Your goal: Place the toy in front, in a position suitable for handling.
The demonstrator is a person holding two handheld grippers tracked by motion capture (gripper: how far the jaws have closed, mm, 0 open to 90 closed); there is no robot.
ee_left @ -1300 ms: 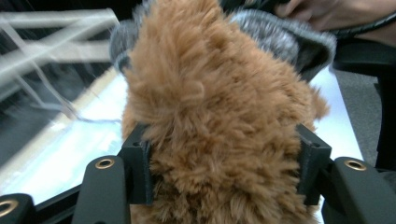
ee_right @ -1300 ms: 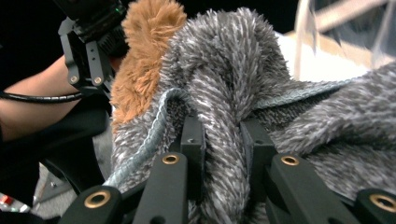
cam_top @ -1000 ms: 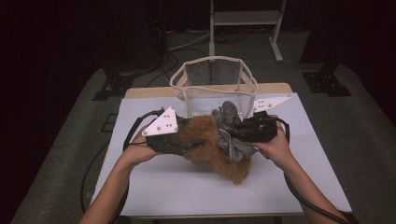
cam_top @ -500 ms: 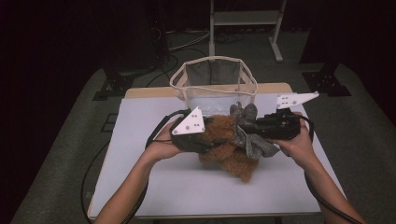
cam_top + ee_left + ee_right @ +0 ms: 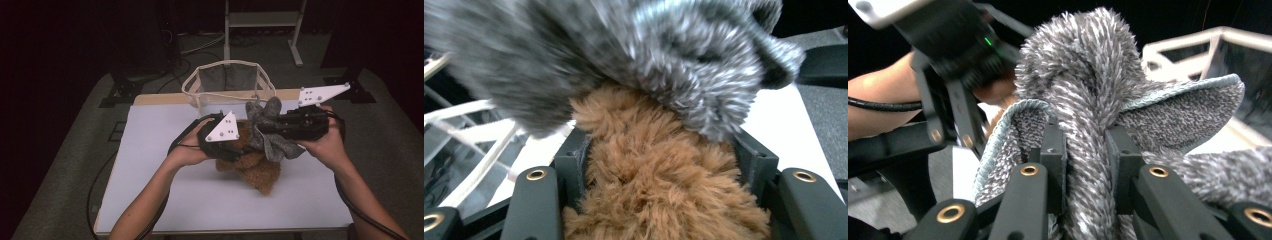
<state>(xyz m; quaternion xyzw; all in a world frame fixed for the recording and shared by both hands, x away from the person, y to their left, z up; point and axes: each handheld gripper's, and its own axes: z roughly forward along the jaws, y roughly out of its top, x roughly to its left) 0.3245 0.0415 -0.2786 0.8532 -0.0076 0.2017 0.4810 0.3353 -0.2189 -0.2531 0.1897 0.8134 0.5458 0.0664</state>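
Just in front of the mesh basket, my right gripper clamps the grey towel; my left gripper pinches the brown plush beneath, its jaws just easing apart.

A white table is carrying the load. A brown fluffy cloth is lying near its middle, and a mesh basket is standing behind that cloth at the far edge.

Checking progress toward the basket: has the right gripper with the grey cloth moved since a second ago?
Yes. The right gripper, shut on the grey cloth, has shifted right and farther up the picture, nearer the basket.
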